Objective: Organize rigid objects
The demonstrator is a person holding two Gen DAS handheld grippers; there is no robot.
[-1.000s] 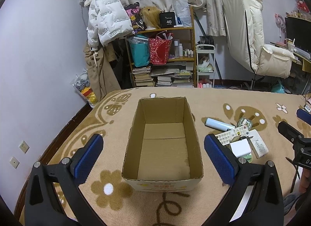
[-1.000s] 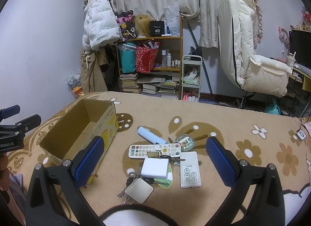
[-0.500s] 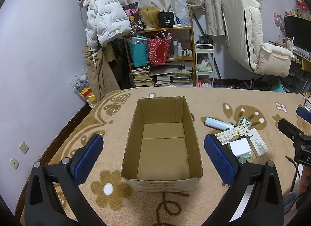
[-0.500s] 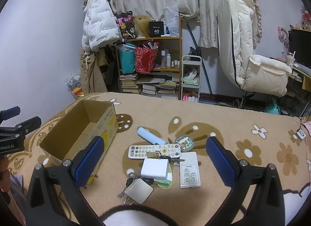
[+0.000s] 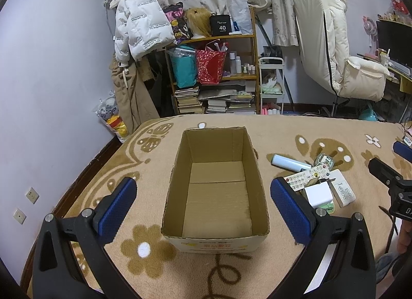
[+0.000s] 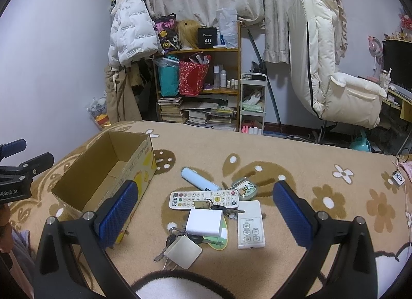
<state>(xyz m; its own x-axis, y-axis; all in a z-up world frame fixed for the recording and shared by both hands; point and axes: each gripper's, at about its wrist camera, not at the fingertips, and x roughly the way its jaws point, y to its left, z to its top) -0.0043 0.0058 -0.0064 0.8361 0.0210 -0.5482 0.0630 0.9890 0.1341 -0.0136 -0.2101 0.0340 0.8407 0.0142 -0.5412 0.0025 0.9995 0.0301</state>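
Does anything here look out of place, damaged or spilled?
Nothing looks damaged or spilled. The cardboard box stands upright and empty. Beside it the small things lie in an overlapping heap: a white adapter rests on the long remote and on keys.

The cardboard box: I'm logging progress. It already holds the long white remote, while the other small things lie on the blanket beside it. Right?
Not quite. The cardboard box holds nothing; the left wrist view shows its bare floor. The long white remote lies on the blanket beside it with the other small things, as the right wrist view shows.
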